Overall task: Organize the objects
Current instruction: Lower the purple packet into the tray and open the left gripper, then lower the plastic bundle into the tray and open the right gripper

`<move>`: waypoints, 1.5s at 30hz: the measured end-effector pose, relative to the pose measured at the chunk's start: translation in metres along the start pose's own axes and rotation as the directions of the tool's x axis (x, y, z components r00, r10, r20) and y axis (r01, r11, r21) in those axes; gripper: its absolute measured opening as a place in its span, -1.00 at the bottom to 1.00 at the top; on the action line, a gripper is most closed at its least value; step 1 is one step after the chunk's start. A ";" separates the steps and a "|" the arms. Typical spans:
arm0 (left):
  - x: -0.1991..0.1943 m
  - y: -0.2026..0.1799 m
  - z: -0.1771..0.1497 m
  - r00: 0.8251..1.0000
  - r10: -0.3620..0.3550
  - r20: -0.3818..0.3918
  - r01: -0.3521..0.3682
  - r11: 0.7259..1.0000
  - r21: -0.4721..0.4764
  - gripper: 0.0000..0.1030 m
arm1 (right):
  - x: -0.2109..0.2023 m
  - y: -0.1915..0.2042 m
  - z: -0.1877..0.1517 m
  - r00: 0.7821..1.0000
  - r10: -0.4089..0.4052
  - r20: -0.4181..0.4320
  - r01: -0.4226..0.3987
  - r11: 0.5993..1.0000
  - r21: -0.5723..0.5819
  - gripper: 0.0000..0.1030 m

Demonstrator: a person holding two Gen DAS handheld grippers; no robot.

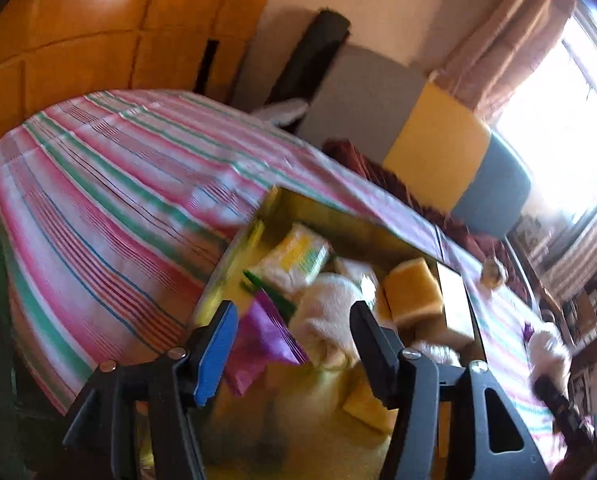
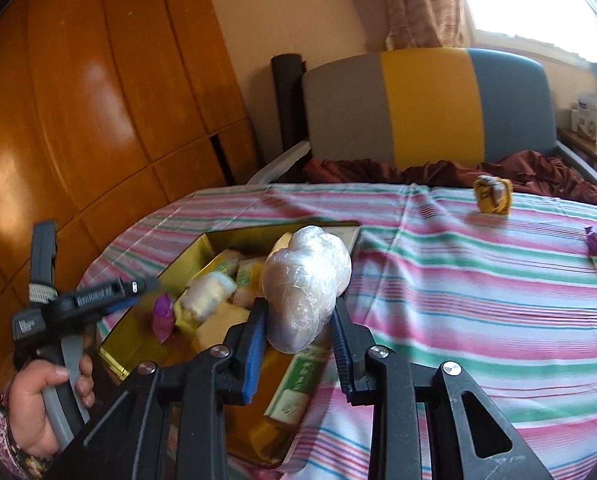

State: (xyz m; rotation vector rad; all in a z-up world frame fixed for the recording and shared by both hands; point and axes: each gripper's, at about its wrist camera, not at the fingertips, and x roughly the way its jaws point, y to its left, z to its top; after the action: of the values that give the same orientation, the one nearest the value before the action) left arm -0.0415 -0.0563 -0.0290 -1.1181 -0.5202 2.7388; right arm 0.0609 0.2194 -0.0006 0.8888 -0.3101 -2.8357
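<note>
An open gold tin sits on the striped tablecloth, holding a tissue pack, yellow sponges, white fluffy pieces and a purple packet. My left gripper hangs over the tin's near end, open; the purple packet lies below the gap and the pads do not press it. My right gripper is shut on a white plastic-wrapped bundle, held above the tin's right edge. A green-and-white box lies under it.
On the striped tablecloth at the far right stand a yellow wrapped item and a small purple piece. A grey, yellow and blue chair with dark red cloth stands behind the table. A wooden wardrobe fills the left.
</note>
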 end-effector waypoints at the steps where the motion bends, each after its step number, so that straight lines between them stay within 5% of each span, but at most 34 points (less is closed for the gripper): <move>1: -0.003 0.000 0.003 1.000 0.013 0.017 -0.013 1.000 -0.005 0.20 | 0.004 0.006 -0.002 1.000 0.015 -0.017 -0.015 1.000 -0.015 -0.39; 9: -0.023 0.015 0.019 0.991 0.079 0.103 -0.073 0.996 -0.056 0.21 | 0.038 0.055 -0.015 0.985 0.112 -0.134 -0.127 0.986 -0.108 -0.39; 26: -0.024 0.028 0.019 0.991 0.089 0.101 -0.077 0.989 -0.123 0.21 | 0.104 0.115 -0.027 0.928 0.205 -0.312 -0.262 0.953 -0.154 -0.23; 29: -0.022 0.026 0.018 0.992 0.086 0.094 -0.074 0.990 -0.119 0.22 | 0.096 0.109 -0.028 0.930 0.208 -0.304 -0.260 0.956 -0.139 0.03; 39: -0.019 0.001 0.008 0.998 -0.012 0.056 0.016 0.998 -0.065 0.22 | 0.052 0.058 -0.005 0.971 0.163 -0.177 -0.179 0.981 -0.075 0.16; 45: -0.016 -0.036 -0.004 0.994 -0.110 0.003 0.110 0.994 0.020 0.23 | 0.032 0.002 0.010 0.992 0.035 -0.123 -0.039 0.999 -0.028 0.23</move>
State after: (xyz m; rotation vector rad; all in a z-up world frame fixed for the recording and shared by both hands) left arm -0.0267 -0.0254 -0.0079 -1.0464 -0.5376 2.6466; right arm 0.0295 0.2125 -0.0093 1.0345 -0.2645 -2.7301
